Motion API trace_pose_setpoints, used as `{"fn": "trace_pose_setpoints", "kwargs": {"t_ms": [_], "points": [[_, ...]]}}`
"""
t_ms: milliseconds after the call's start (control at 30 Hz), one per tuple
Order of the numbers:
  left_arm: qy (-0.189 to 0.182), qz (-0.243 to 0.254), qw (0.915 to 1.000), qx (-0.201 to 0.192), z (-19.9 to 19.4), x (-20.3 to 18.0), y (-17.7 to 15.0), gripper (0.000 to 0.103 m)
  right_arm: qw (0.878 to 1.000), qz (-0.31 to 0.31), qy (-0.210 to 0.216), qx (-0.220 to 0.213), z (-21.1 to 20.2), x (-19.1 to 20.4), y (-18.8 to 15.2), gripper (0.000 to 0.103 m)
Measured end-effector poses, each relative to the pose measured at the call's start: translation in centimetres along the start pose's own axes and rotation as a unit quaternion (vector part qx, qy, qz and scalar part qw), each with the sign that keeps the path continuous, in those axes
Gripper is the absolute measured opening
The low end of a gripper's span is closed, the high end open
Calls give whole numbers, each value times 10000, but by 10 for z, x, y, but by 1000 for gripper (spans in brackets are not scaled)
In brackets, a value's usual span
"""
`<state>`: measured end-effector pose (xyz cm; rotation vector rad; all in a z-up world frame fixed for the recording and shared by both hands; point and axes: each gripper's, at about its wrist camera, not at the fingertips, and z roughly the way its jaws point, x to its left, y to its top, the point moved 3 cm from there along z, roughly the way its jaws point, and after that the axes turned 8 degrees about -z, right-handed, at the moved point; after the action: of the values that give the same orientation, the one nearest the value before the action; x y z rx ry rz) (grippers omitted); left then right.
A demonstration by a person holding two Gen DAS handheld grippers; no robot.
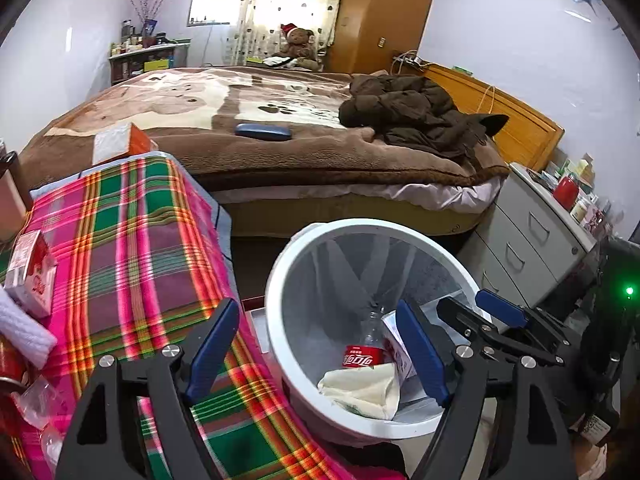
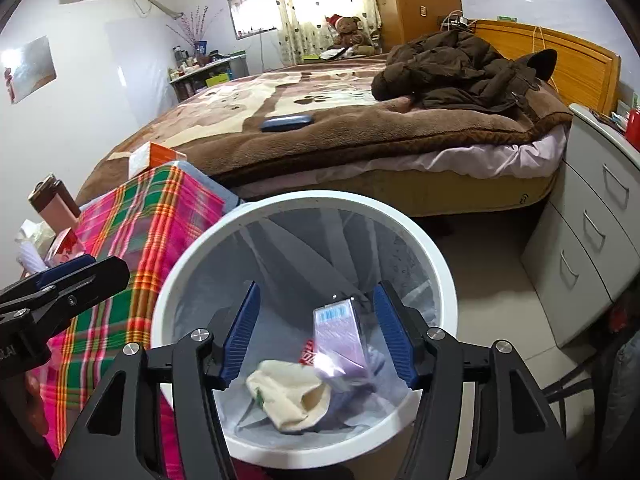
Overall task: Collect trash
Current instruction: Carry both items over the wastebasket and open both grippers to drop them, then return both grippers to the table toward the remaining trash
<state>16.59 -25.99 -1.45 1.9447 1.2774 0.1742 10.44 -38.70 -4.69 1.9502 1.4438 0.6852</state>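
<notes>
White trash bin (image 2: 436, 276) directly below the spread, empty right gripper (image 2: 316, 336), purple carton (image 2: 340, 332) and cream wrapper (image 2: 288, 396) inside, left gripper (image 1: 316, 348) spread wide over bin's near-left rim, its view alone showing a Coca-Cola bottle (image 1: 366, 346).

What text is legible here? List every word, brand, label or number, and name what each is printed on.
Coca-Cola's Chinese script logo, white on red: label of the plastic bottle in the trash bin; seen upside down.
Red script on the red-and-white carton on the plaid cloth: too blurred to read.
Print on the lilac box in the bin: too small to read.
Nothing else is legible.
</notes>
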Motion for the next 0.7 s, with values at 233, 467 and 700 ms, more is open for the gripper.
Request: {"fn": "trace_pose_setpoints", "kwargs": {"t_ms": [233, 467, 700], "points": [[54, -149, 9998, -125, -19, 17, -2, 83, 9998, -76, 67, -163, -9, 14, 5, 61], [240, -307, 9987, -325, -45, 41, -3, 83, 9988, -163, 251, -398, -15, 33, 10, 61], [515, -570, 9955, -551, -72, 79, -8, 83, 9963, -332, 552, -561, -17, 64, 15, 64]]}}
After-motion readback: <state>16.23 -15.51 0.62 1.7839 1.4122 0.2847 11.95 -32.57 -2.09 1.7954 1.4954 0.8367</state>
